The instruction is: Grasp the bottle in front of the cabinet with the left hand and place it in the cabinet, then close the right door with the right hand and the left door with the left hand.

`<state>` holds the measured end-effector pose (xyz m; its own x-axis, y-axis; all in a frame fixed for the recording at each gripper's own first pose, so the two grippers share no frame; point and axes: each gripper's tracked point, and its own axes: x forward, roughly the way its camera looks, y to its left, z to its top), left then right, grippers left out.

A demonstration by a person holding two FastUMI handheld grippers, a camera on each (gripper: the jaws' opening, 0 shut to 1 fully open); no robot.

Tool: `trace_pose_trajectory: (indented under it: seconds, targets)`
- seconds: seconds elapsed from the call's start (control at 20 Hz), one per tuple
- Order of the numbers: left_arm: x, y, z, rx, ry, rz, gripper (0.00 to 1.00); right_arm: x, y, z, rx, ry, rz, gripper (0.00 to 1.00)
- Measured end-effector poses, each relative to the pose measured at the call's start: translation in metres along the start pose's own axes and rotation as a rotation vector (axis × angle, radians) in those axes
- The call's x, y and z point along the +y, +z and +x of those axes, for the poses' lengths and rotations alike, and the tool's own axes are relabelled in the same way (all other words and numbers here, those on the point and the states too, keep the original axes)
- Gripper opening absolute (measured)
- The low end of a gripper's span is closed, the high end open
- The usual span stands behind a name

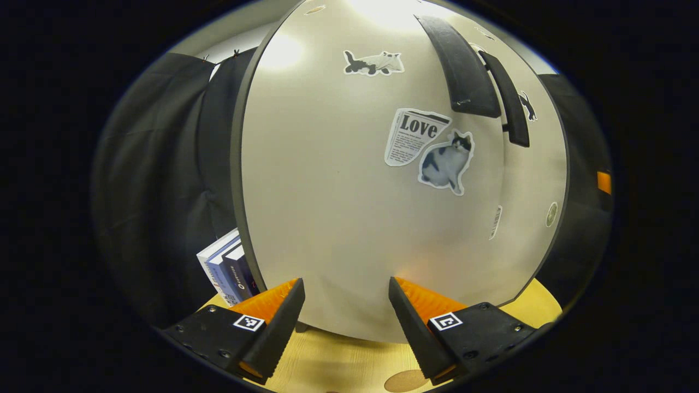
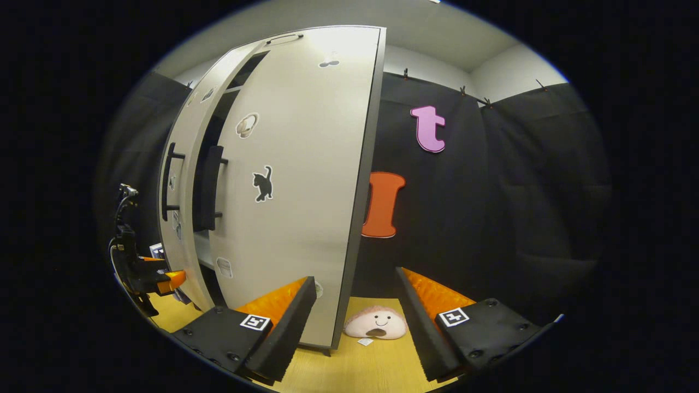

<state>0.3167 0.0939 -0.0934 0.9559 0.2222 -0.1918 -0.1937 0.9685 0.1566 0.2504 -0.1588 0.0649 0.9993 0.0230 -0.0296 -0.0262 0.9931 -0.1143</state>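
Two fingers of the left gripper (image 1: 346, 322) stand wide apart in the left gripper view with nothing between them, tips close to the face of the left door (image 1: 338, 180). That door fills most of the scene, its dark handle (image 1: 461, 68) up at the far edge beside the right door's handle (image 1: 510, 98). The doors look almost shut here. A few books (image 1: 229, 267) lean at the cabinet's outer side, over the wooden table (image 1: 338, 363). Judging by this, the closing step is in hand; a flat, steady push near the handle edge should serve best.

Right gripper view: the right gripper (image 2: 355, 327) is likewise spread and empty, just before the right door (image 2: 295, 191), which stands slightly ajar. The left gripper (image 2: 164, 278) sits low at the cabinet's other side. A soft toy (image 2: 375, 323) lies on the table near the door's hinge corner. I cannot see the bottle; presumably it is inside.
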Motion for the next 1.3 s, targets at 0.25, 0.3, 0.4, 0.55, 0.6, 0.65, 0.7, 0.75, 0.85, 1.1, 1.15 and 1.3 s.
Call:
trace_pose_trajectory:
  seconds: [0.25,0.3,0.4,0.55,0.6,0.65,0.7,0.75,0.85,1.1,1.15,1.3]
  targets:
    - [-0.011,0.005,0.012,-0.009,0.014,0.009,0.95,-0.008,-0.007,0.009,0.009,0.023,0.002,0.96]
    - [-0.013,0.006,0.013,-0.006,0.015,0.012,0.95,-0.01,-0.008,0.01,0.012,0.028,0.008,0.96]
    - [-0.02,0.008,0.008,-0.002,0.009,0.002,0.95,-0.012,-0.012,0.011,0.022,0.035,0.025,0.96]
    - [-0.021,0.015,-0.016,-0.008,0.008,-0.005,0.95,-0.01,-0.012,0.007,0.018,0.045,0.043,0.96]
    - [-0.019,0.017,-0.025,-0.008,0.011,-0.007,0.95,-0.006,-0.013,0.004,0.017,0.05,0.046,0.96]
    - [-0.016,0.017,-0.032,-0.012,0.014,-0.015,0.95,-0.003,-0.013,-0.001,0.016,0.054,0.047,0.96]
    - [-0.013,0.02,-0.042,-0.019,0.014,-0.026,0.95,0.0,-0.014,-0.005,0.016,0.054,0.047,0.96]
    - [-0.01,0.025,-0.052,-0.027,0.012,-0.036,0.95,0.003,-0.014,-0.01,0.015,0.049,0.049,0.96]
    - [0.0,0.035,-0.073,-0.043,0.01,-0.042,0.95,0.009,-0.011,-0.025,0.011,0.042,0.061,0.96]
    - [0.022,0.067,-0.124,-0.096,-0.031,-0.065,0.95,0.022,0.013,-0.07,-0.043,-0.02,0.079,0.96]
    - [0.028,0.072,-0.133,-0.107,-0.038,-0.065,0.95,0.027,0.018,-0.079,-0.052,-0.03,0.076,0.96]
    - [0.045,0.088,-0.16,-0.13,-0.065,-0.059,0.95,0.041,0.031,-0.107,-0.075,-0.064,0.065,0.96]
